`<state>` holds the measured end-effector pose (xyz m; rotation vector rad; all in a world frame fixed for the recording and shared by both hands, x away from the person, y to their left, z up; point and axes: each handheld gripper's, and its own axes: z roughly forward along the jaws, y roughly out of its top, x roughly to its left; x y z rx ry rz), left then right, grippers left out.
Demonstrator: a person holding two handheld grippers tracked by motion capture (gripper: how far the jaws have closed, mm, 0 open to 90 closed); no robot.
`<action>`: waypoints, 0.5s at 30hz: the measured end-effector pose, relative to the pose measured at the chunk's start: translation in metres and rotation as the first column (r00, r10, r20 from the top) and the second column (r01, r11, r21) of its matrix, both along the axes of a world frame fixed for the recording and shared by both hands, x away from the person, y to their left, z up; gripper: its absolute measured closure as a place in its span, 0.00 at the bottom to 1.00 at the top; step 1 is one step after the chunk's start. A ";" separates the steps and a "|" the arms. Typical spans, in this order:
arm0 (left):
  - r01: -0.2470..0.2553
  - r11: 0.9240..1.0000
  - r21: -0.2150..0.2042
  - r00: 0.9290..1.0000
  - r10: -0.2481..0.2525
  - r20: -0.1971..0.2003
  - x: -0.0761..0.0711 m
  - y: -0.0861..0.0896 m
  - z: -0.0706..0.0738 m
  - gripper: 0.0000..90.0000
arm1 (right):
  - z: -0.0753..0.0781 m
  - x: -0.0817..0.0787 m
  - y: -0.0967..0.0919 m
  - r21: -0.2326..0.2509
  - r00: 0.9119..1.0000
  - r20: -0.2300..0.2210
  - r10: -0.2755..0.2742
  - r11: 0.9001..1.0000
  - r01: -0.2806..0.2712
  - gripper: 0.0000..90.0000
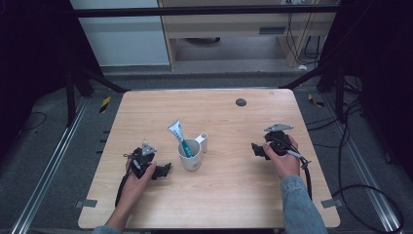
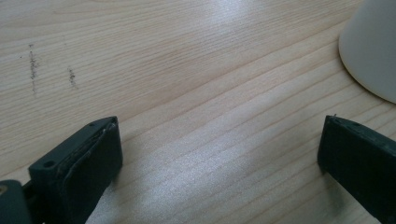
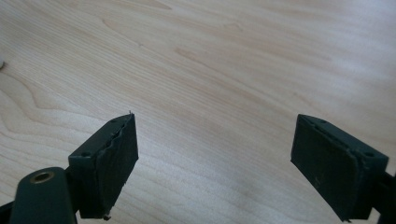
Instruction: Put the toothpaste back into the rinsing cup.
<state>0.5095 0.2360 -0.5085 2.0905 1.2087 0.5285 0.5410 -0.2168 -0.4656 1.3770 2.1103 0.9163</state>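
A white mug (image 1: 190,155) stands near the middle of the wooden table (image 1: 229,195), its handle pointing to the back right. A toothpaste tube (image 1: 179,134) with a teal band leans out of it to the upper left. My left gripper (image 1: 166,170) lies low on the table just left of the mug, jaws wide apart with only bare wood between them; the mug's side (image 2: 371,51) shows at the upper right of the left gripper view. My right gripper (image 1: 256,149) sits right of the mug, well apart from it, jaws open over bare wood (image 3: 215,107).
A small dark round spot (image 1: 240,102) lies near the table's far edge. Cables (image 1: 360,190) trail over the floor to the right of the table. A shelf unit stands beyond the far edge.
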 end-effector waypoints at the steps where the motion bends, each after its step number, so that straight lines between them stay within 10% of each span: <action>1: -0.001 1.000 -0.001 1.000 0.001 0.000 0.000 0.000 0.000 0.00 | -0.003 0.000 -0.003 0.002 1.000 -0.006 -0.010 1.000 0.010 0.17; 15: 0.000 1.000 -0.001 1.000 0.000 0.000 0.000 0.000 0.000 0.00 | -0.028 0.009 -0.026 0.051 0.990 -0.032 -0.135 0.989 0.137 0.13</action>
